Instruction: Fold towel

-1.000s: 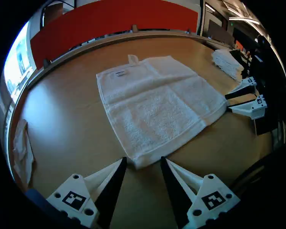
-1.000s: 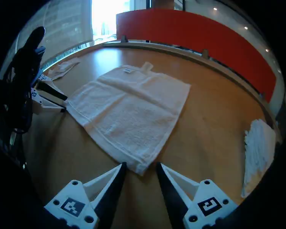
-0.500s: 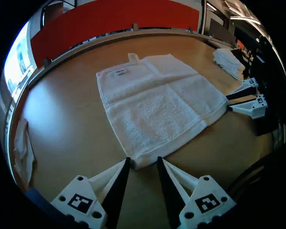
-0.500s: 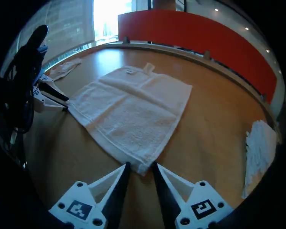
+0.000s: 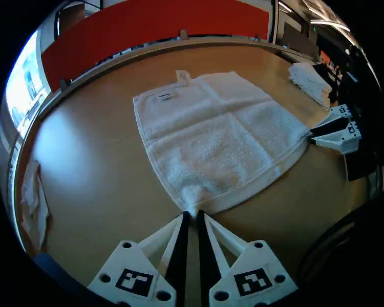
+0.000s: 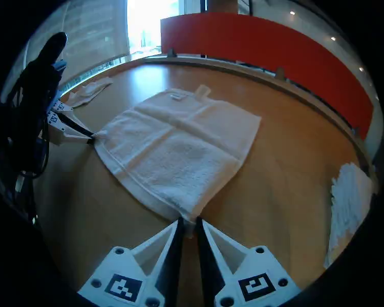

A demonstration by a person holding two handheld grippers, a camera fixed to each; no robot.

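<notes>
Gripper hardware, both units.
Left gripper [image 5: 192, 217] and right gripper [image 6: 188, 222]: white wedge-shaped fingers with black inner faces, a square black-and-white marker on each base, small round holes beside the markers.

A brown wooden table [image 5: 89, 153] carries a spread white terry towel [image 5: 217, 138], a stack of folded white towels [image 5: 311, 82] and a crumpled white cloth [image 5: 33, 199].
</notes>
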